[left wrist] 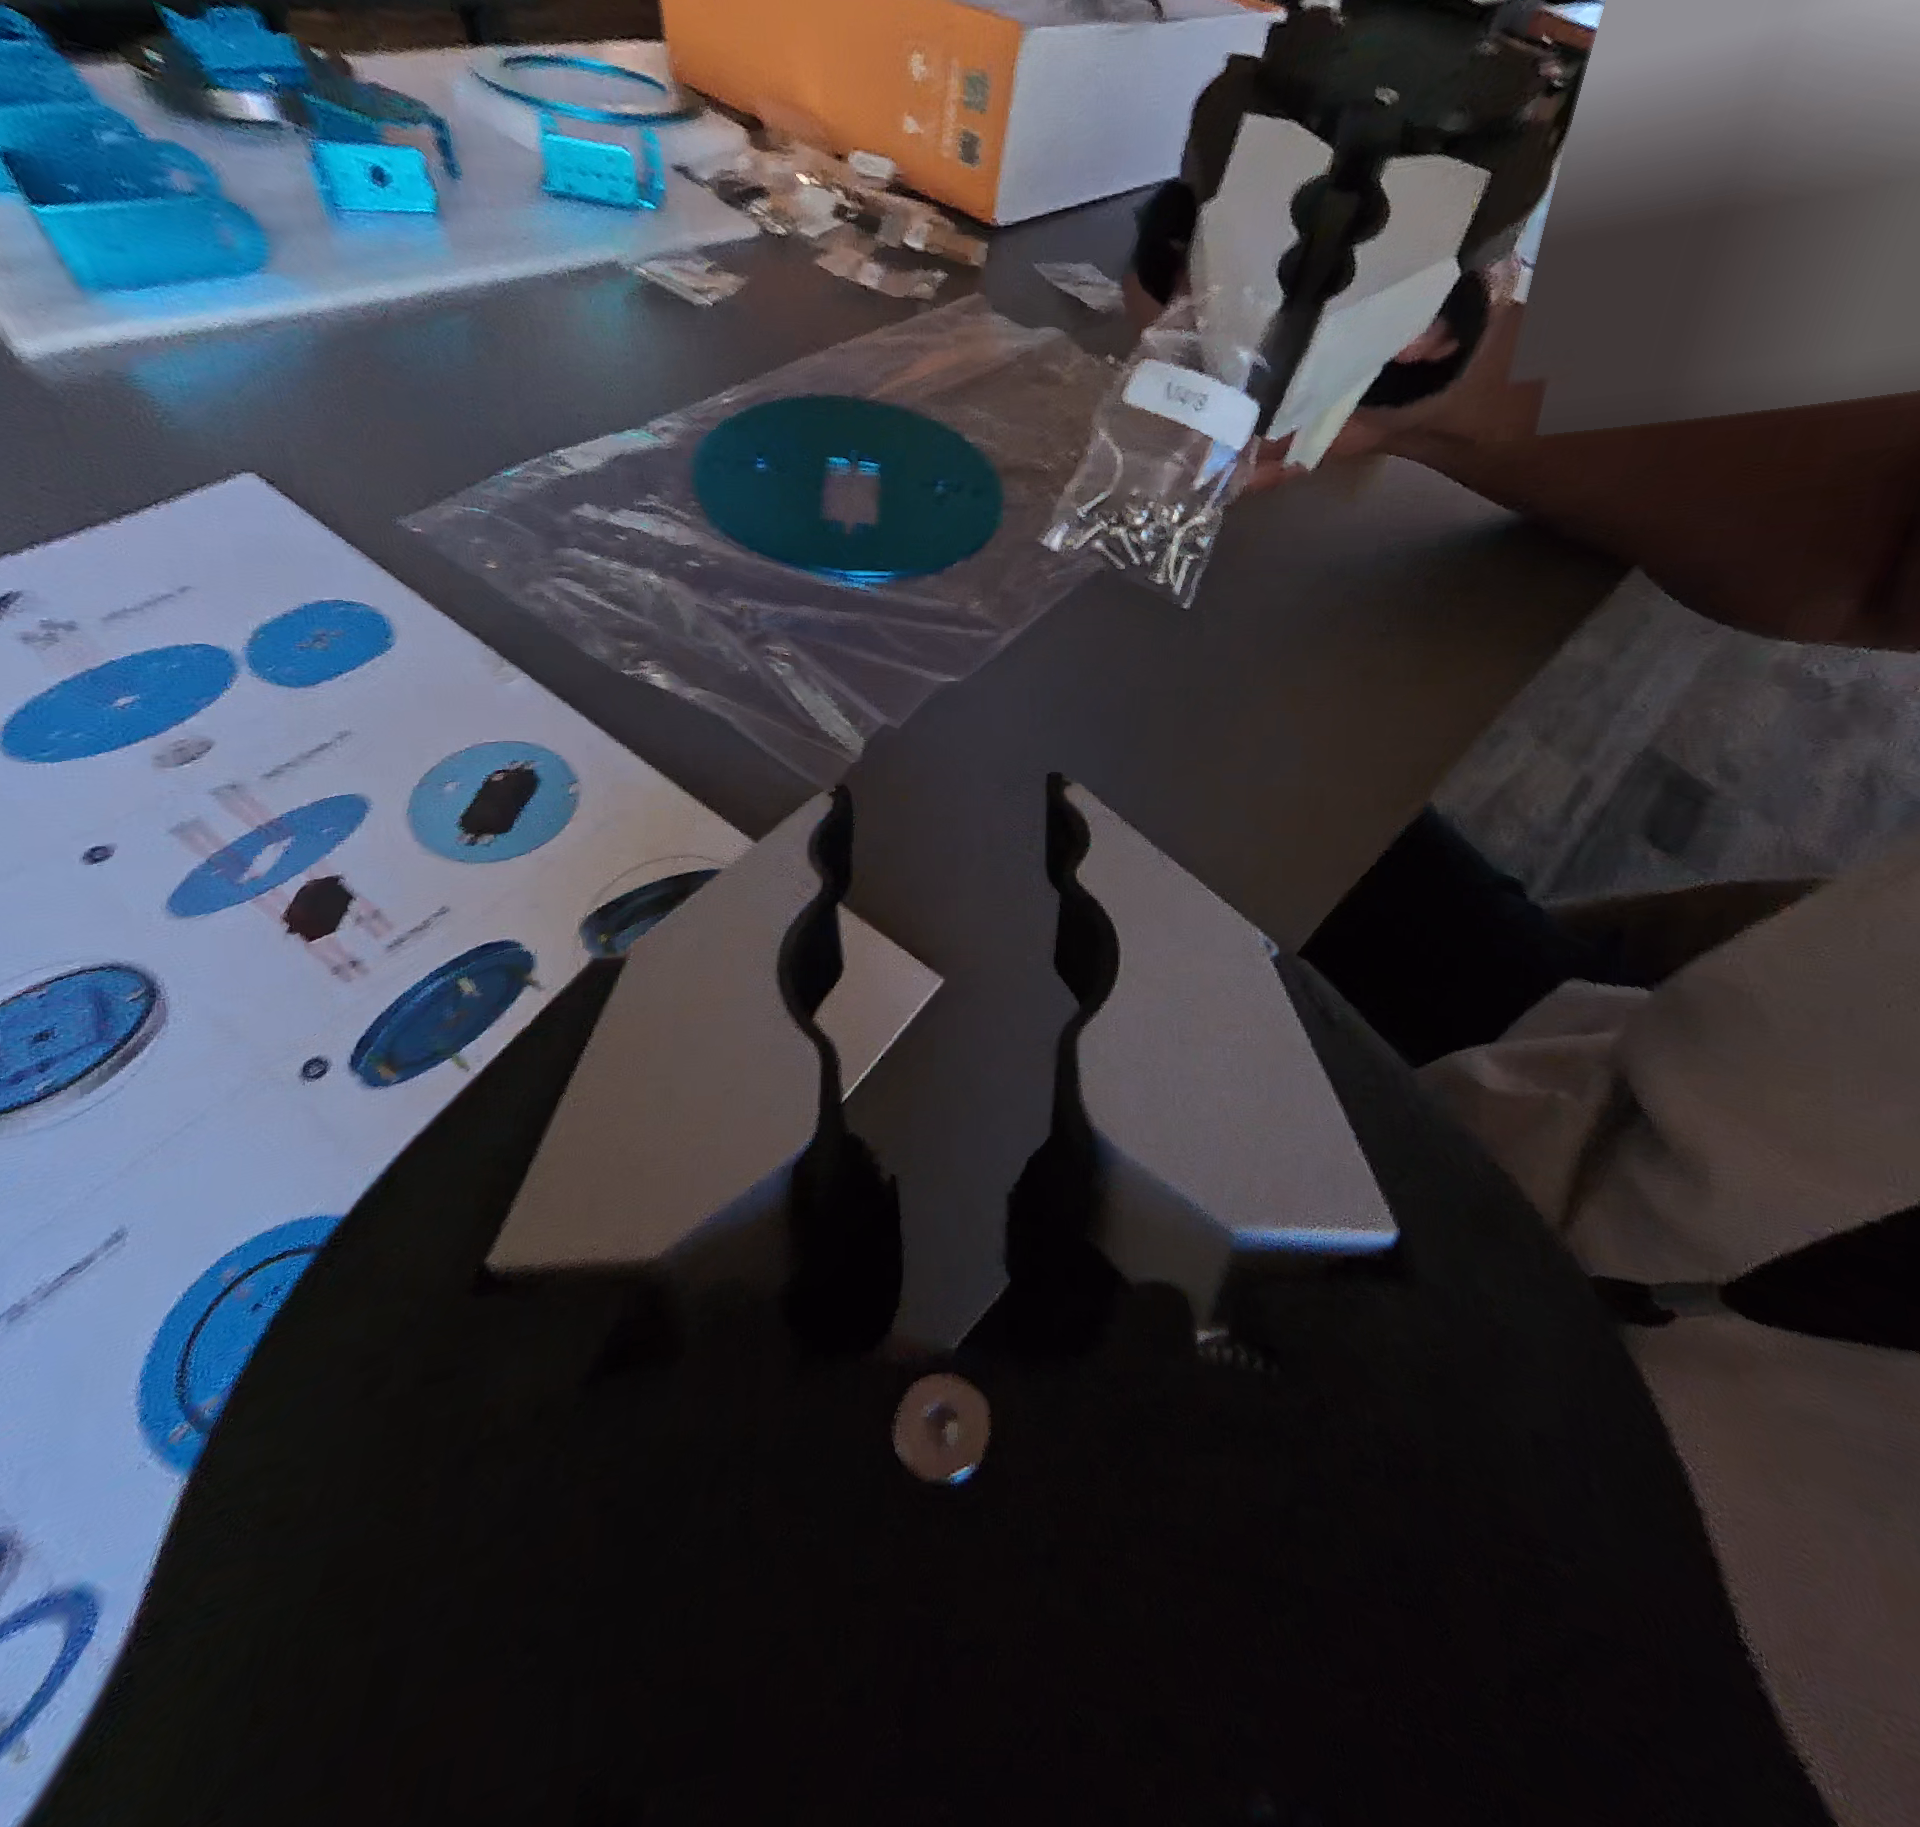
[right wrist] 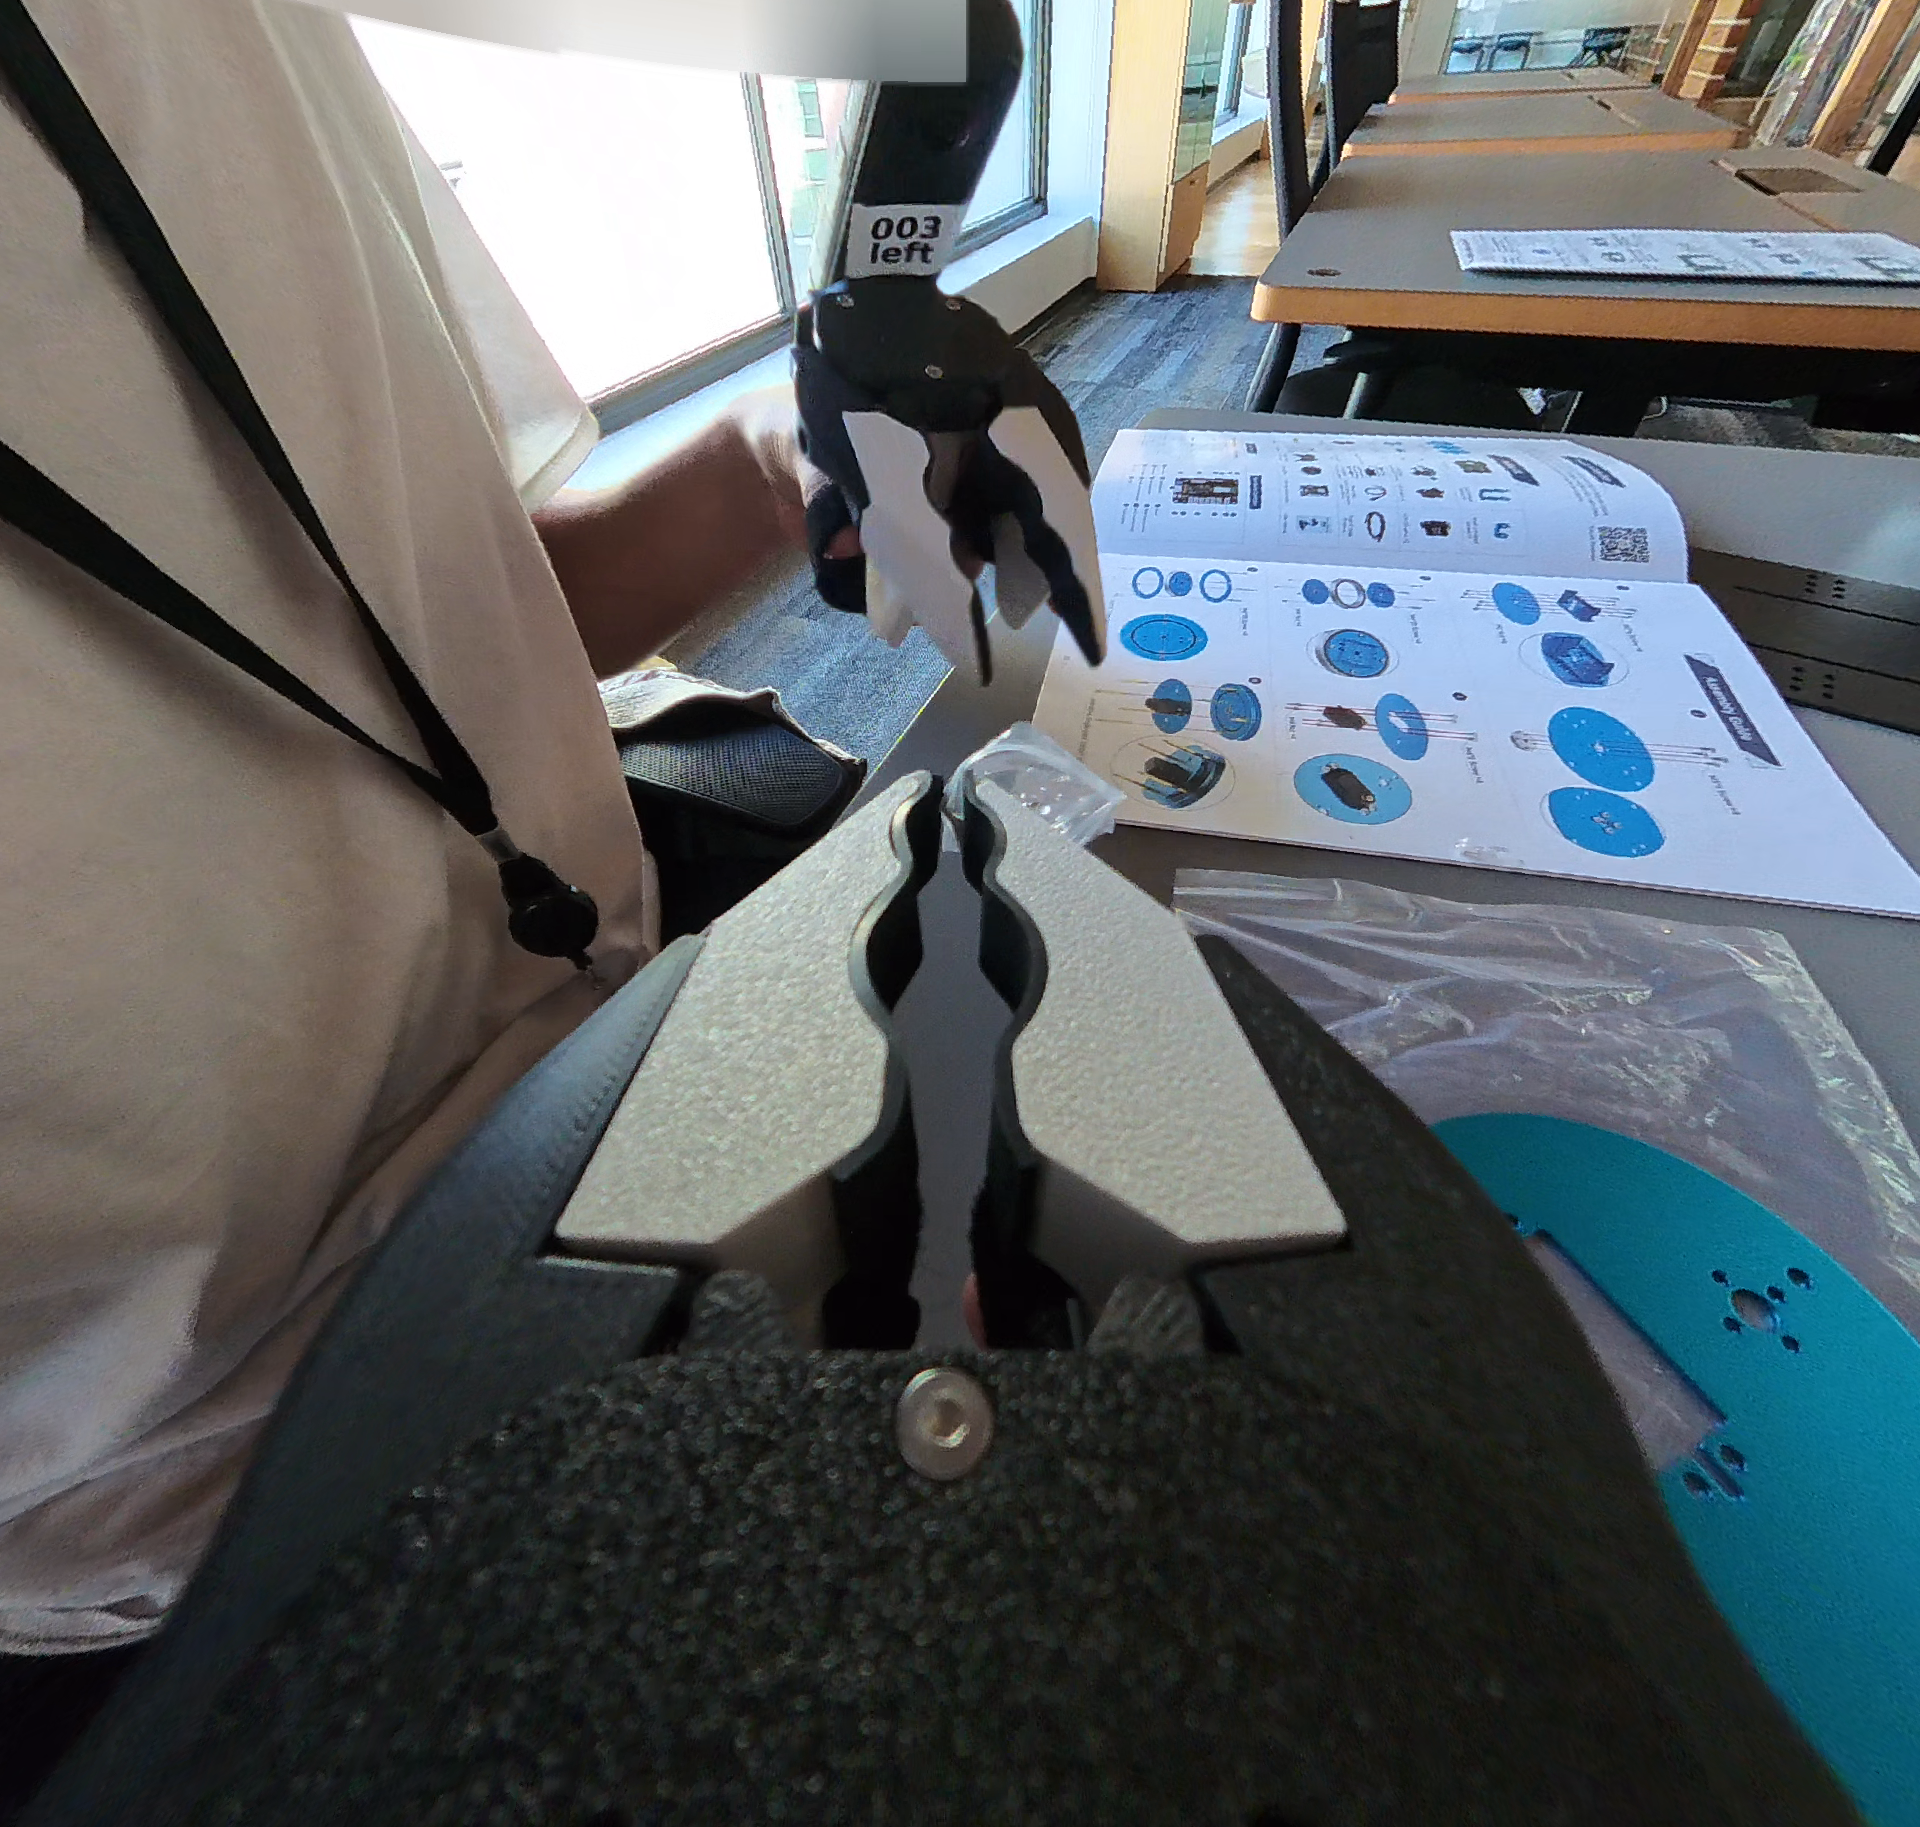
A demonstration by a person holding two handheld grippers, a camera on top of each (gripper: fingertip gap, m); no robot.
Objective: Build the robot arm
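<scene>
My left gripper (left wrist: 948, 801) is open and empty, hovering over the dark table (left wrist: 1195, 738) by the corner of an illustrated instruction sheet (left wrist: 260, 790). My right gripper (right wrist: 951, 788) is shut on the top of a small clear bag of screws (right wrist: 1039, 780). In the left wrist view the right gripper (left wrist: 1278, 427) holds that bag (left wrist: 1143, 499) hanging just above the table. A teal disc (left wrist: 847, 489) lies on a large clear plastic bag (left wrist: 727, 614) left of the screw bag. The left gripper also shows in the right wrist view (right wrist: 1039, 660), jaws apart.
An orange and white box (left wrist: 883, 73) stands at the back. Blue metal parts (left wrist: 156, 167) lie on a white sheet at the back left, small clear packets (left wrist: 831, 208) beside them. The person's torso (right wrist: 260, 634) is close at the table edge. The teal disc (right wrist: 1714, 1362) lies beside the right gripper. The teal disc (left wrist: 847, 489) sits 15 cm or so from the ends of my right fingers.
</scene>
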